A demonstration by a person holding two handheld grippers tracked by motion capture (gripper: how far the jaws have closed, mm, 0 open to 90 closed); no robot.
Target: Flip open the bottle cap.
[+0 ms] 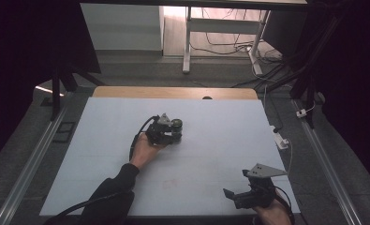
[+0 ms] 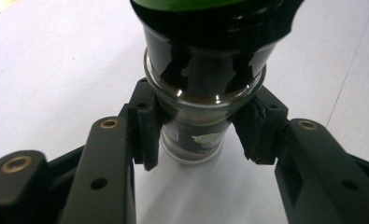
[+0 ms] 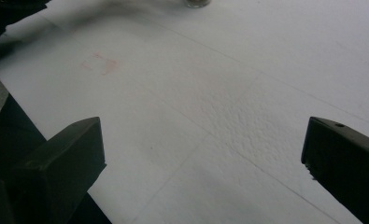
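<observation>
White tabletop (image 1: 103, 154): left gripper (image 1: 166, 131), reaching forward, clamps its fingers on a jar (image 2: 196, 112); right gripper (image 1: 248, 194) rests spread wide.

Open white table (image 1: 210, 154) all around the lone jar (image 1: 175, 125).

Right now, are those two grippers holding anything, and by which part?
The left gripper clasps a small glass jar by its body, just below the dark lid. The right gripper is open and holds nothing.
</observation>
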